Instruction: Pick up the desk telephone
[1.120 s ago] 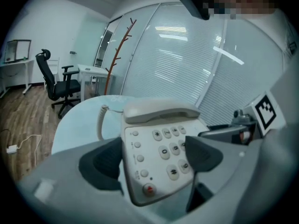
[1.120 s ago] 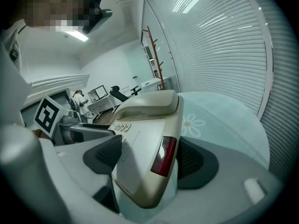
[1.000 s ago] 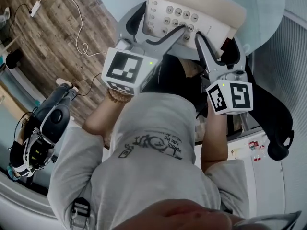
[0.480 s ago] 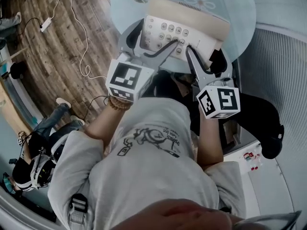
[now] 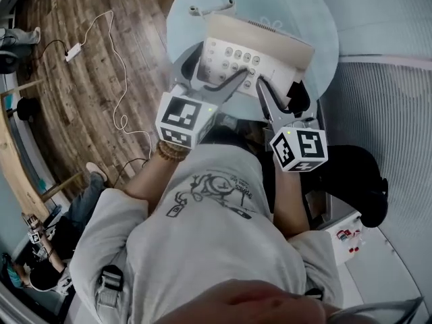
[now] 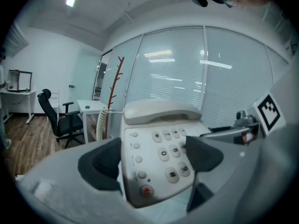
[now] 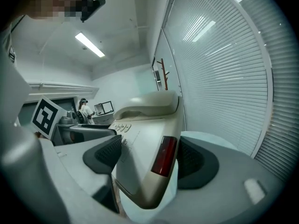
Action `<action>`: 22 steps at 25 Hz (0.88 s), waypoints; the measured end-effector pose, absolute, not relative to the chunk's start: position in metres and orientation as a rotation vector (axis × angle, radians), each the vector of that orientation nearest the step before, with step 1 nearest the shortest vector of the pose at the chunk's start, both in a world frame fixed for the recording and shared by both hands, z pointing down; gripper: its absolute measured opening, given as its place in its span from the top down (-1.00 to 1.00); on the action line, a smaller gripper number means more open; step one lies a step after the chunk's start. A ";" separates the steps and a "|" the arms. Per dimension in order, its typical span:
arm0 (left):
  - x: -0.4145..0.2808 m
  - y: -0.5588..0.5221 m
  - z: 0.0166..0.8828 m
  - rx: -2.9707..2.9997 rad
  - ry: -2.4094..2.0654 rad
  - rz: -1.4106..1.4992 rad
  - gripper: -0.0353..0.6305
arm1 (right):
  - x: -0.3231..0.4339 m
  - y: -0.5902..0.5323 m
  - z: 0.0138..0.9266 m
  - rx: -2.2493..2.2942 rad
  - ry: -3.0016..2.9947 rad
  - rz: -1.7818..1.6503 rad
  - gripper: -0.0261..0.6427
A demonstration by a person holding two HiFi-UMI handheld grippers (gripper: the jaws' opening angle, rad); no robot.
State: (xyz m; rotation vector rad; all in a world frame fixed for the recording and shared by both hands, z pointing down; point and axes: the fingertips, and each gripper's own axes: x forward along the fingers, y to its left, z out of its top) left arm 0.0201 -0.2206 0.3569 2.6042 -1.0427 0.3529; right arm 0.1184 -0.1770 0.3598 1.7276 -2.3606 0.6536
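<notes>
Both grippers & the desk telephone (image 5: 253, 49) have risen since 1 s ago; the round glass table (image 5: 317, 25) now lies farther below. Left gripper (image 5: 212, 69) clamps the desk telephone's keypad end, 1 pad at its side edge, 1 over the keys. Right gripper (image 5: 280, 93) grips the opp. corner by the red window (image 7: 163, 155). Handset (image 5: 260, 36) sits in its cradle. Legible keys: 0, 8, 9, #.

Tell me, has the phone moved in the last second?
Yes. The phone, held by the left gripper and right gripper, has gone up: the round table beneath it has shrunk away far more than the phone.
</notes>
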 end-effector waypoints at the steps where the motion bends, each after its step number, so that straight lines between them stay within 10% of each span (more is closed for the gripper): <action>1: 0.018 -0.218 0.350 2.612 -1.047 0.348 -0.39 | 0.116 -0.175 0.354 1.733 -2.365 0.650 -0.15; 22: 0.017 -0.191 0.244 2.749 -1.116 0.213 -0.39 | 0.115 -0.150 0.249 1.815 -2.466 0.435 -0.16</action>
